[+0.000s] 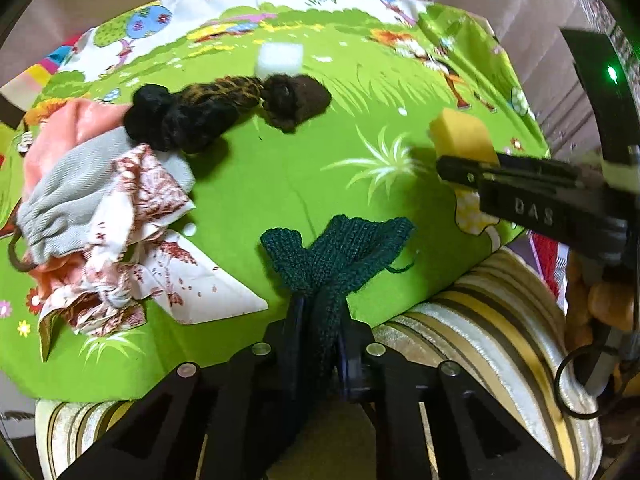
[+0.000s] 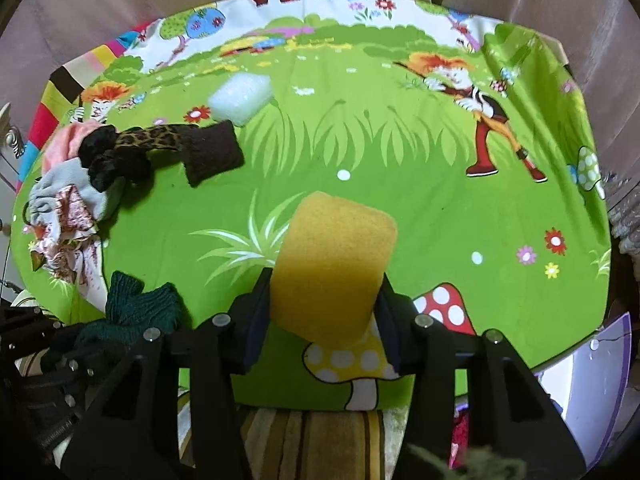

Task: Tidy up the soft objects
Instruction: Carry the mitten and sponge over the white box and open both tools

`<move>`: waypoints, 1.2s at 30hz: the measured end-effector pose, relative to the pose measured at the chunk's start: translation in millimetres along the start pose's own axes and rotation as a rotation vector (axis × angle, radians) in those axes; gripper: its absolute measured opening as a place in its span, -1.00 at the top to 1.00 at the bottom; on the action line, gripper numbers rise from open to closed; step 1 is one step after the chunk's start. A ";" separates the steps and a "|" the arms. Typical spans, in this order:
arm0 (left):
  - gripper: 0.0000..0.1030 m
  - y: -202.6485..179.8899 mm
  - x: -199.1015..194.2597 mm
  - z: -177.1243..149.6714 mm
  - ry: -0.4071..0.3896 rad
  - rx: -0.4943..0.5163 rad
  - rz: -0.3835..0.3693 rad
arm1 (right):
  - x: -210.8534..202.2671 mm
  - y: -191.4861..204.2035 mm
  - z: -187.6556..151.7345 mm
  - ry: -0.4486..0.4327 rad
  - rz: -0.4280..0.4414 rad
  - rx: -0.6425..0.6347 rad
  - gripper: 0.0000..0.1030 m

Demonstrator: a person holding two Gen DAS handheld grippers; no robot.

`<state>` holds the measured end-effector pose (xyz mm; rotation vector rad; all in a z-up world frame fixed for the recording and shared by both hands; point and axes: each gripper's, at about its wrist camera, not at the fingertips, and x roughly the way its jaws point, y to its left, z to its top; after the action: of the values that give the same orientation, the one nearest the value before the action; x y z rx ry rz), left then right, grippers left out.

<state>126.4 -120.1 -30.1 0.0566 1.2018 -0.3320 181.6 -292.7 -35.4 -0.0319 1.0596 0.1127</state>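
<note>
A dark green knitted piece (image 1: pixel 336 252) lies at the near edge of the green cartoon cloth (image 1: pixel 272 168), and my left gripper (image 1: pixel 320 320) is shut on its near end. My right gripper (image 2: pixel 324 304) is shut on a yellow sponge (image 2: pixel 332 264), its pads pressing both sides; the same sponge (image 1: pixel 460 136) shows at the right of the left wrist view. A white foam block (image 2: pixel 240 98) sits further back. A leopard-print and black fabric bundle (image 2: pixel 160 148) lies left of centre. At the far left is a heap of grey, pink and patterned cloths (image 1: pixel 100 208).
The cloth covers a round table (image 2: pixel 520 220) with a striped cushion (image 1: pixel 480 340) below its near edge. Beige curtain hangs behind. A shiny purple-rimmed thing (image 2: pixel 592 380) is at the lower right. The right half of the cloth holds only printed figures.
</note>
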 end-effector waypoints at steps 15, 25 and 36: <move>0.71 -12.6 -37.9 -20.7 -0.121 -0.076 -0.030 | -59.0 13.7 -30.4 -0.092 0.017 -0.028 0.00; 0.71 -37.4 -64.5 -45.2 -0.175 -0.085 -0.064 | -106.5 5.0 -71.9 -0.144 0.019 -0.028 0.00; 0.72 -72.8 -87.0 -67.4 -0.217 -0.051 -0.114 | -153.4 -18.0 -115.4 -0.193 0.002 -0.011 0.00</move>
<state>17.1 -155.3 35.0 -0.0909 0.9992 -0.3967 9.1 -331.7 41.3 -0.0288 0.8662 0.1210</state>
